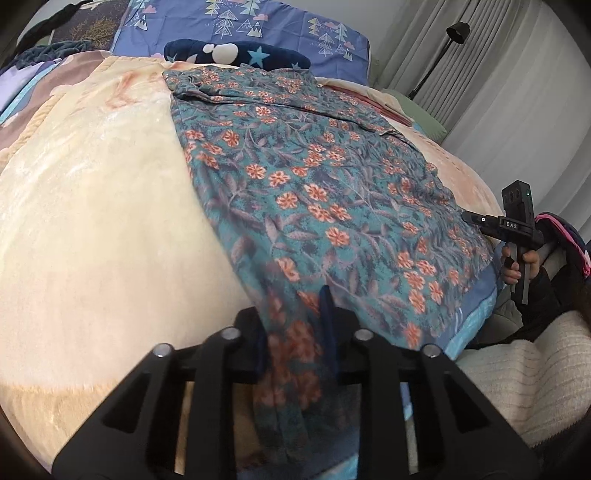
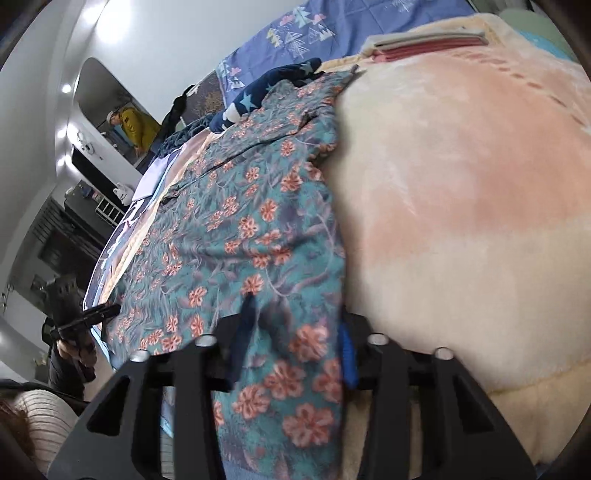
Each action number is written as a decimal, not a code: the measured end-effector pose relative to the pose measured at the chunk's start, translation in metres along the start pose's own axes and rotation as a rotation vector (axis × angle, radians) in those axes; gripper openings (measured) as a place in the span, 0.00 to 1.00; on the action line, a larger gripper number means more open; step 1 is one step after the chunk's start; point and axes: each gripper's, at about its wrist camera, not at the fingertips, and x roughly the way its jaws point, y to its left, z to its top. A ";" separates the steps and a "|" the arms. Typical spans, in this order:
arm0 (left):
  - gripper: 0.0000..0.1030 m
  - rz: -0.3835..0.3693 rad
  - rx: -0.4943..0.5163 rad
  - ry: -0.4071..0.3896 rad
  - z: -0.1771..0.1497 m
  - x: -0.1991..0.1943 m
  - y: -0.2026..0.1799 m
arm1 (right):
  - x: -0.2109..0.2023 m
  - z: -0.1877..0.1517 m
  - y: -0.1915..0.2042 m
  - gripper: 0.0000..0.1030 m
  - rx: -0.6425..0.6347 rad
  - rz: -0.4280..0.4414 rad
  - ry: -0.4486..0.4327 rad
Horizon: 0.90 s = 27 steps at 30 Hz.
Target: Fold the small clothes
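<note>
A teal garment (image 1: pixel 314 177) with orange flowers lies spread along a cream blanket on the bed; it also fills the right wrist view (image 2: pixel 240 229). My left gripper (image 1: pixel 293 332) is shut on the garment's near left corner, cloth bunched between its fingers. My right gripper (image 2: pixel 295 332) holds the near right corner between its fingers, the cloth hanging through them. The right gripper also shows in the left wrist view (image 1: pixel 469 216) at the garment's right edge, and the left gripper shows in the right wrist view (image 2: pixel 110 310) at its left edge.
The cream and pink blanket (image 1: pixel 92 192) covers the bed. A navy star cushion (image 1: pixel 236 53) and blue tree-print pillows (image 1: pixel 258 22) lie at the head. A floor lamp (image 1: pixel 454 33) and curtains stand at the right. A person in yellow (image 2: pixel 136 125) stands far off.
</note>
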 end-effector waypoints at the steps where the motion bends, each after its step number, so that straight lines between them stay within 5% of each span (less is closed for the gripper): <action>1: 0.14 -0.011 -0.004 -0.008 -0.005 -0.005 -0.001 | -0.004 -0.003 0.001 0.21 -0.005 0.016 0.001; 3: 0.10 -0.023 -0.024 -0.028 -0.010 -0.010 0.001 | -0.010 -0.009 0.003 0.04 0.002 0.078 0.007; 6: 0.03 -0.021 -0.031 -0.123 0.008 -0.022 -0.001 | -0.012 0.006 0.011 0.03 0.030 0.113 -0.052; 11: 0.03 -0.026 0.072 -0.373 0.059 -0.092 -0.031 | -0.076 0.050 0.055 0.02 -0.052 0.257 -0.299; 15: 0.03 0.002 0.146 -0.463 0.058 -0.133 -0.056 | -0.132 0.038 0.088 0.02 -0.178 0.244 -0.415; 21: 0.03 0.023 0.091 -0.473 0.018 -0.146 -0.056 | -0.140 -0.001 0.081 0.02 -0.156 0.182 -0.398; 27: 0.03 0.010 0.069 -0.417 0.022 -0.120 -0.050 | -0.108 0.021 0.071 0.02 -0.105 0.192 -0.363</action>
